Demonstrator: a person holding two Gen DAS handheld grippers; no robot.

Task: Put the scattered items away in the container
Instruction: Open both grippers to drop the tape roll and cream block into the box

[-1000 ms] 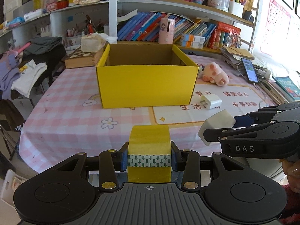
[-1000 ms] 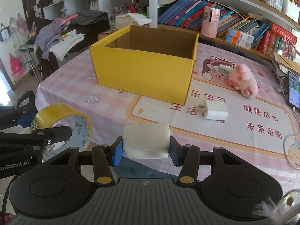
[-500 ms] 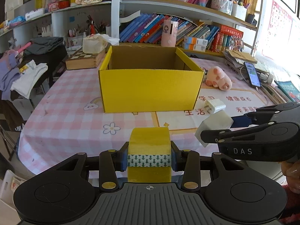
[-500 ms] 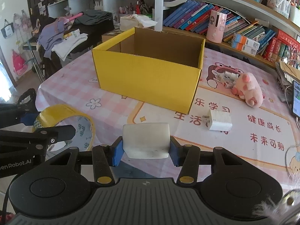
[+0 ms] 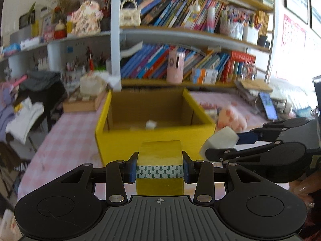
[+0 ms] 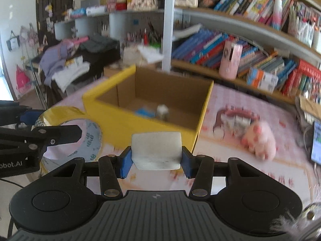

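Yellow box open on top, nothing above its rim; small white cube and blue item on its floor, room around them. Near wall stands in the way. Pink plush toy sits right of box, toward the desk's bookshelf edge.

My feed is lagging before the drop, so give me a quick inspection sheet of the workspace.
Surface: table with pink checked cloth and a printed mat.
Job's things: yellow box open, small white item and blue item inside; tape roll and white block held short of the box.
Clutter: pink plush, phone.
Tongs: left tongs shut on the tape roll; right tongs shut on the white block.
Cables: some near the phone, too blurred to trace.
Surroundings: bookshelves, clothes on a chair.
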